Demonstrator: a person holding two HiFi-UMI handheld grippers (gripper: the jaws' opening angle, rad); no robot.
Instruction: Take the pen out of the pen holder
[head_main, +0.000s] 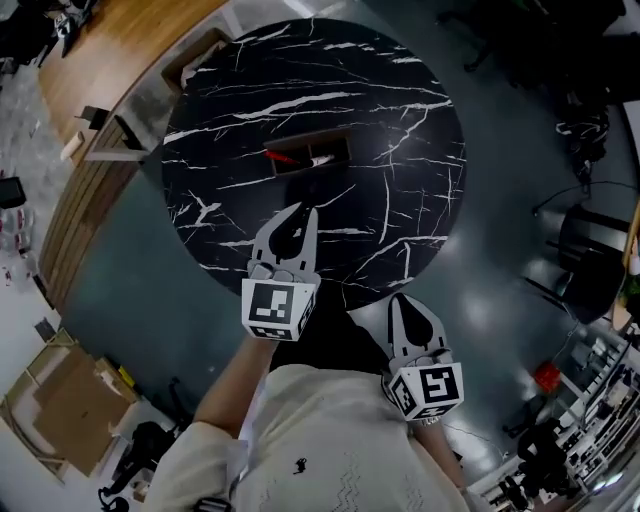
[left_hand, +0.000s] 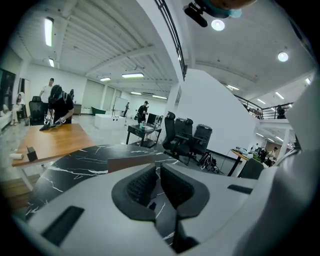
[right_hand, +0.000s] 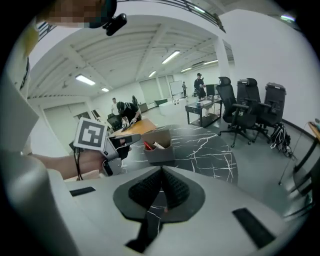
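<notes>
A brown box-shaped pen holder (head_main: 312, 153) stands near the middle of the round black marble table (head_main: 400, 120). A red pen (head_main: 282, 157) and a white pen (head_main: 320, 159) lie slanted in it. My left gripper (head_main: 303, 208) hovers over the table just short of the holder, its jaws a narrow gap apart and empty. In the left gripper view the holder (left_hand: 131, 162) sits straight beyond the left gripper (left_hand: 157, 171), its pens hidden. My right gripper (head_main: 403, 298) is shut and empty at the table's near edge. The right gripper view shows the right gripper (right_hand: 161, 171), the holder (right_hand: 159, 148) and the left gripper (right_hand: 125, 142).
A wooden table (head_main: 120, 50) lies off to the left, where a person (left_hand: 61, 106) bends over it. Black office chairs (left_hand: 187, 137) stand beyond the marble table. Cardboard boxes (head_main: 60, 400) sit on the floor at lower left, and cluttered gear (head_main: 590, 420) at lower right.
</notes>
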